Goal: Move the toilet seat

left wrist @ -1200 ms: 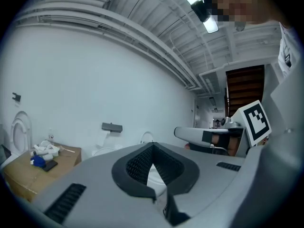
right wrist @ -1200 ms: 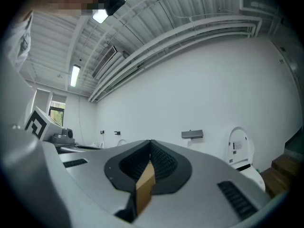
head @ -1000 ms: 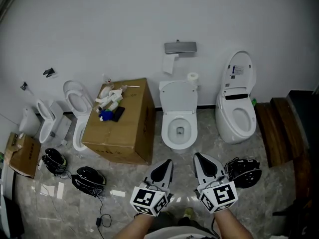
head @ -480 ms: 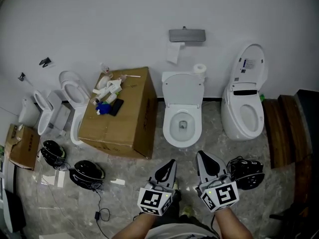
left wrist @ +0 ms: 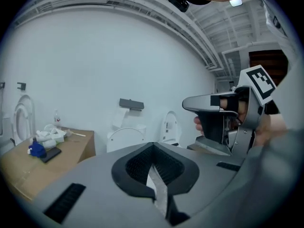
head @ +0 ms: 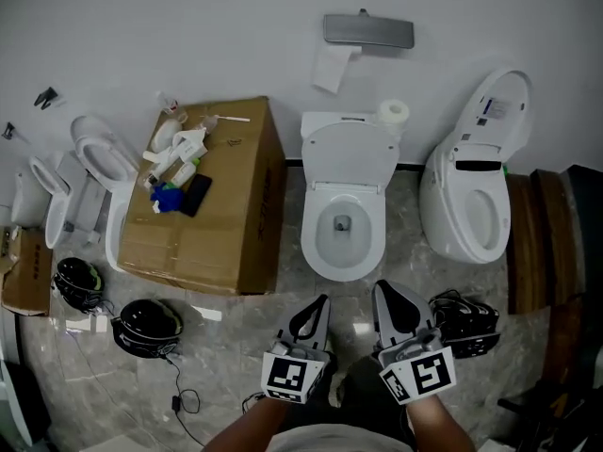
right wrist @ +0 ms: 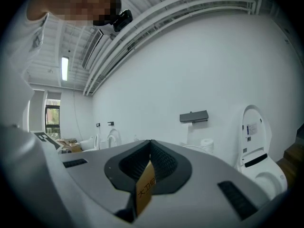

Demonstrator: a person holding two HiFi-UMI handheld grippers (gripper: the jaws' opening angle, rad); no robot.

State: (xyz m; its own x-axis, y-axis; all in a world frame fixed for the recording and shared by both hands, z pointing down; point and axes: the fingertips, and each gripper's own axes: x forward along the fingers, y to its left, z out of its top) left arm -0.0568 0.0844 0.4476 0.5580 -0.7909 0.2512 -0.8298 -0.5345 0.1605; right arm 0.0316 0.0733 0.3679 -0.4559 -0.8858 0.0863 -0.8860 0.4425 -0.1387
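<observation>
Toilet (head: 343, 222) nearer, bowl (head: 341, 234) head-view only

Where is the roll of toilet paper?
In the head view, the toilet paper roll sits on the tank of the middle toilet, at its right end, just below the grey wall holder.

from the head we look steeply down on the floor (head: 236, 347), with the left tongs (head: 319, 302) and right tongs (head: 384, 289) close at the bottom edge and the middle toilet (head: 350, 153) just beyond. each tongs camera sits low behind its own jaws, facing about level toward the wall (head: 236, 26). all three views share the middle toilet, the paper holder (head: 368, 30) and the tall toilet (head: 499, 111).
</observation>
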